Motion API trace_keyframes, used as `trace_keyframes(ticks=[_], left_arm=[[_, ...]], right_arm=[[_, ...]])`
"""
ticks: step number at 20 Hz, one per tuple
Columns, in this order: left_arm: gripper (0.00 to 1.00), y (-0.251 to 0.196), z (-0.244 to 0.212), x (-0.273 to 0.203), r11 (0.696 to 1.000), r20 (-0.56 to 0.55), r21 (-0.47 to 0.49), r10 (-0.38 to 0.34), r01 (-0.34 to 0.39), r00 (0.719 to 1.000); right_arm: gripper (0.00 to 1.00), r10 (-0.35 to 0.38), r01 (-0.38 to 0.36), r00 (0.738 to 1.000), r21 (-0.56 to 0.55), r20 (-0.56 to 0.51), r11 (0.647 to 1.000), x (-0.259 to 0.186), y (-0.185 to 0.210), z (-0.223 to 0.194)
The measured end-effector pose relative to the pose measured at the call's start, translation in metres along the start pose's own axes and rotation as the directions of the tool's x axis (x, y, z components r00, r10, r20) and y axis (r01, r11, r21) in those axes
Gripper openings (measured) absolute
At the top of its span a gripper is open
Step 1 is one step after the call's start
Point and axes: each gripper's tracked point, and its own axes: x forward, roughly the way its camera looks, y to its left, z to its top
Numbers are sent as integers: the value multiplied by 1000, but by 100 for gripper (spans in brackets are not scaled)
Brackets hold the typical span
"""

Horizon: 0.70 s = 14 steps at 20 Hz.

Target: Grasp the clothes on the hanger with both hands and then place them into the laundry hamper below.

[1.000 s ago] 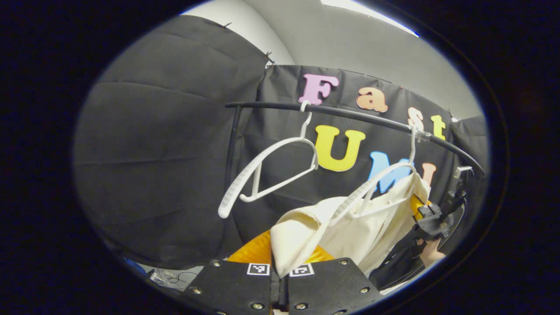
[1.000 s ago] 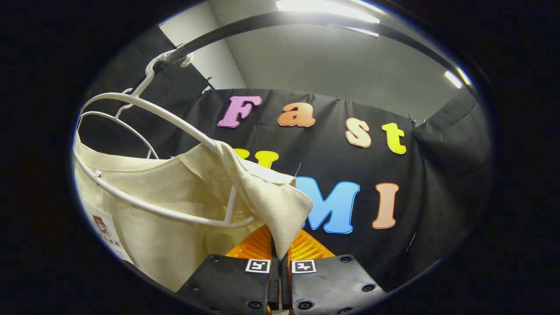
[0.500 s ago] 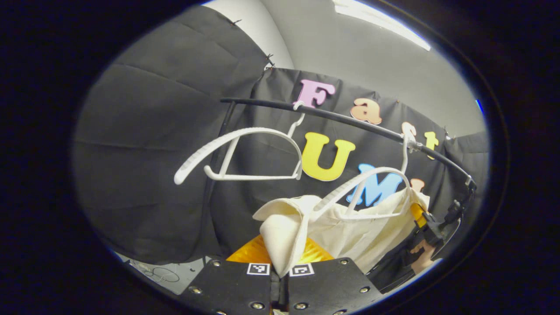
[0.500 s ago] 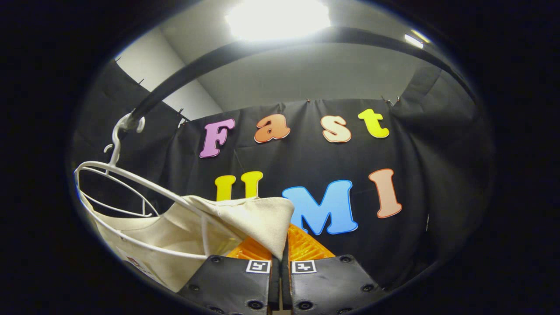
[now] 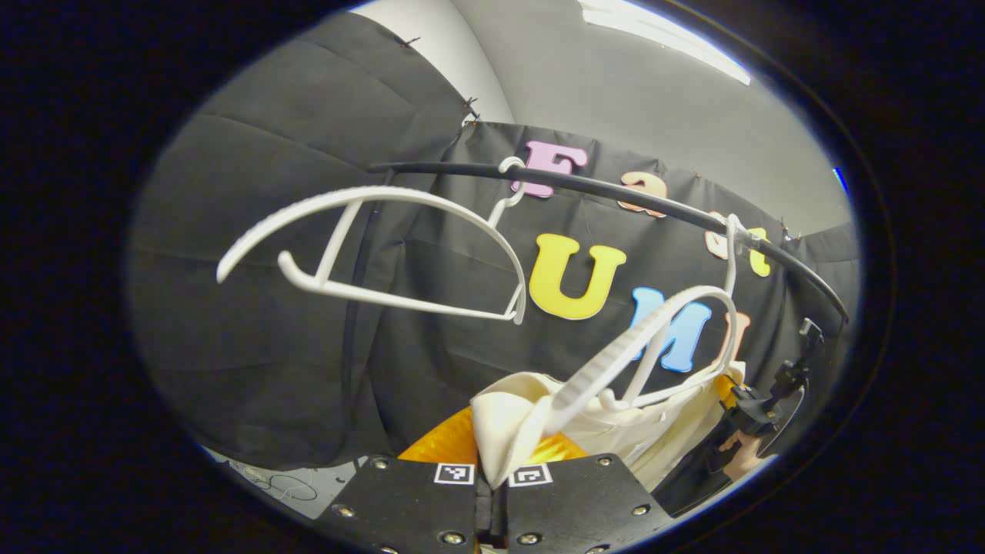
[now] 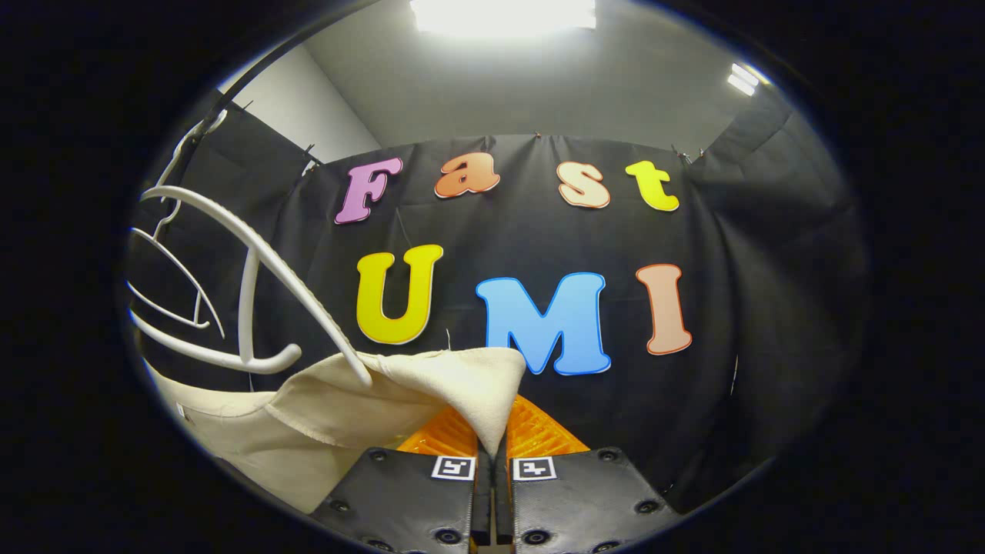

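Clothes: cream garment, w/ one corner pinched in the left gripper, fingers closed tight on the fabric, and another corner pinched the same way in the right gripper. In the left gripper view the cloth sags below the near hanger, whose ribbed arm tip pokes into a fold; can't tell if the garment still rests on it. In the right gripper view that hanger has its arm tip touching the cloth's top edge, body of the garment cut off at the lower-left rim. 2nd hanger hangs bare toward the left end of the rail, tilted. Both hooks sit on the rail.

Far end of the garment in the left gripper view is partly hidden behind the hanger; the other gripper there, w/ a hand, is small & dim at the right rim. Small square marker tags on the finger bases, not readable as text. Floor patch w/ cable at the lower left, blurry.
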Motion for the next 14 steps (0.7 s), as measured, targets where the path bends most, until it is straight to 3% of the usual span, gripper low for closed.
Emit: trace_keyframes(ticks=[7,14], left_arm=[[2,6,-53,-31,997,-58,17,78,-77,995],[2,8,-67,-76,985,-50,0,175,-175,983]], right_arm=[[4,86,-85,988,12,-127,996,-38,4,-48],[4,216,-207,941,61,-260,976,-97,8,-78]])
